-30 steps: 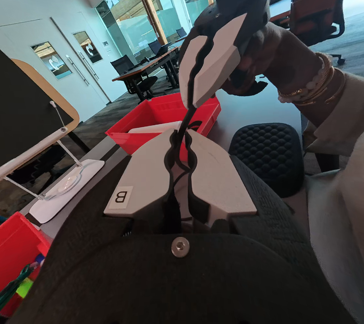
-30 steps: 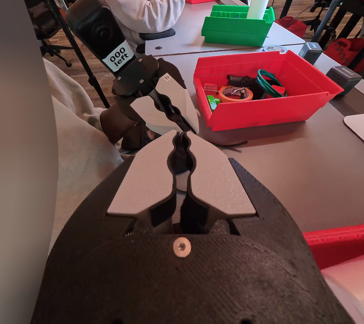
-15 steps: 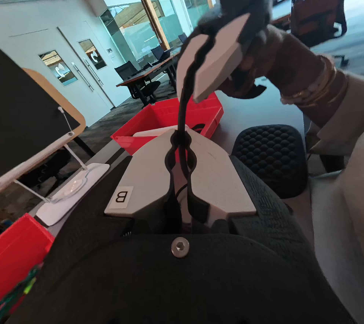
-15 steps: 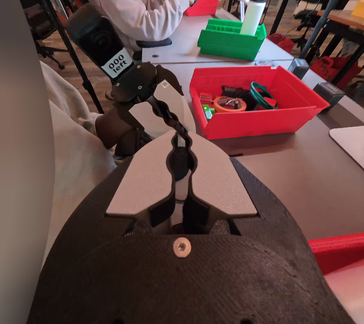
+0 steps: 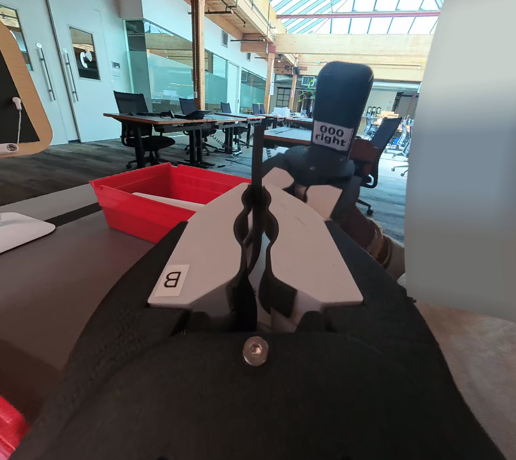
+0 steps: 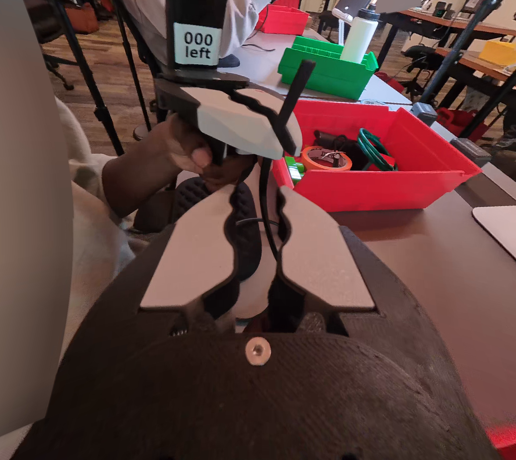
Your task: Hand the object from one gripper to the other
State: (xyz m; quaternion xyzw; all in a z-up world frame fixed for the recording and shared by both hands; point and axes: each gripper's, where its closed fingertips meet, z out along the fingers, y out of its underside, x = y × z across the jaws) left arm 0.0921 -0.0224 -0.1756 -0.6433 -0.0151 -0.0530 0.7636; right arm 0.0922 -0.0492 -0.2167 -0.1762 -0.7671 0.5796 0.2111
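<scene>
A thin black strap sticks up out of my left gripper, which is shut on it. In the right wrist view the strap crosses the left gripper's tips, and its tail hangs down between my right gripper's fingers. The right gripper is open, with its jaws standing apart on either side of the tail and not pinching it. In the left wrist view the right gripper sits just behind the left one's tips, low and to the right.
A red bin with orange tape and a green cable stands on the dark table to the right. Another red bin is ahead on the left. A green bin with a white bottle is farther back. A black padded armrest is below. Some 4 cm of space lies between my two pairs of fingers.
Both grippers were shut on the strap. The right gripper has opened and dropped away from above the left one. The left gripper has levelled and holds the strap upright.
</scene>
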